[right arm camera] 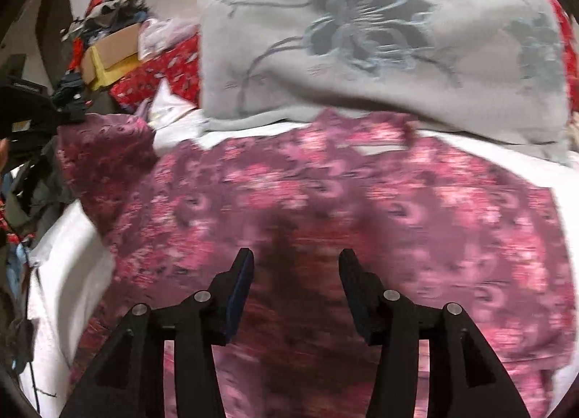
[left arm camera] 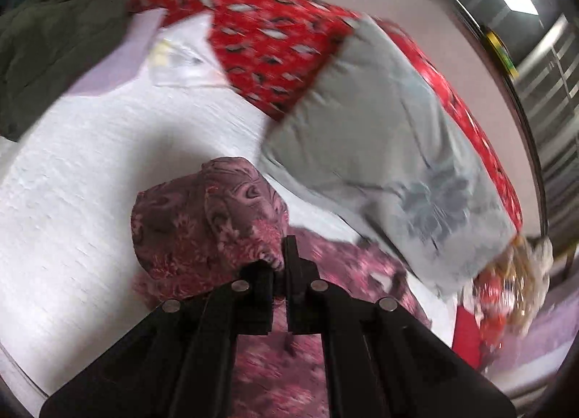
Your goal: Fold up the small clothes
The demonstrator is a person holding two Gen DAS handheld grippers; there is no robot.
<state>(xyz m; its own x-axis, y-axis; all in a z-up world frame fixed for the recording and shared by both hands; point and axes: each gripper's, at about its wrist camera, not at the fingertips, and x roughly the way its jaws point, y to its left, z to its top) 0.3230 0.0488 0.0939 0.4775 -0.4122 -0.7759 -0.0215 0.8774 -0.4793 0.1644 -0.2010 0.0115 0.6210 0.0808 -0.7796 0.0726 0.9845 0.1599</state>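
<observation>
While the left gripper (left arm camera: 280,255) pinches a bunched corner of the pink flowered garment (left arm camera: 202,215) and holds it above the white sheet (left arm camera: 90,182), the rest trails below, beside the grey pillow (left arm camera: 380,128). In the right wrist view, the right gripper (right arm camera: 296,262) hangs with jaws apart and empty over the garment's spread body. To fold well, carry the corner straight across, keeping edges lined up, and let the right smooth wrinkles.

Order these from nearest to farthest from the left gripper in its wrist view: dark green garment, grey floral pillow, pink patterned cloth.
1. Pink patterned cloth: pinched in the left gripper.
2. Grey floral pillow: right.
3. Dark green garment: far upper left.
</observation>
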